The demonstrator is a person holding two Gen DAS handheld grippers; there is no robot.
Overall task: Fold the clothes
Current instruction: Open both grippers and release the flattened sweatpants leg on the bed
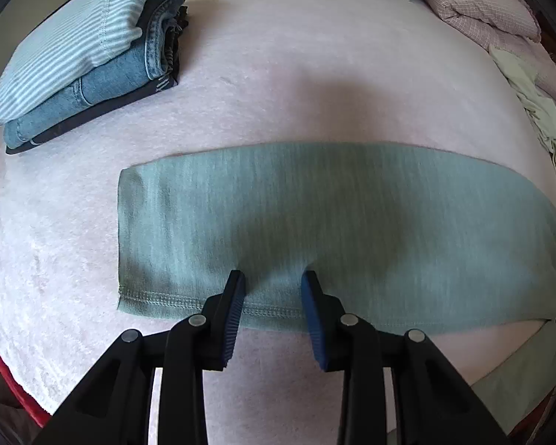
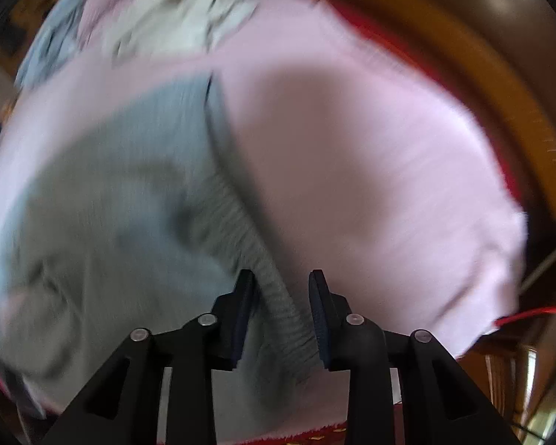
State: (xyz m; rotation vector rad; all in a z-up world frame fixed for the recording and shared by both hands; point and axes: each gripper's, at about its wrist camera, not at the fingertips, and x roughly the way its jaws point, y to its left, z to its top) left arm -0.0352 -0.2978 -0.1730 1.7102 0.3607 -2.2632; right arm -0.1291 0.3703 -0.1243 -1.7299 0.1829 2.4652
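A sage-green garment (image 1: 315,215) lies folded into a long flat band across the pink blanket (image 1: 278,74). In the left wrist view my left gripper (image 1: 274,278) points down at its stitched near hem, jaws a little apart, fingertips (image 1: 237,285) on the cloth. The right wrist view is blurred. It shows the other end of the green garment (image 2: 111,204), with a ribbed band (image 2: 278,296) along its edge. My right gripper (image 2: 281,276) stands over that band with its jaws apart. The band runs between them, and the pads do not press on it.
A stack of folded clothes (image 1: 81,48) sits at the far left: striped top, jeans, dark items. Crumpled pale clothing (image 1: 537,111) and a pink checked quilt (image 1: 482,11) lie at the far right. A wooden bed frame (image 2: 463,55) curves past the blanket's red-trimmed edge (image 2: 407,48).
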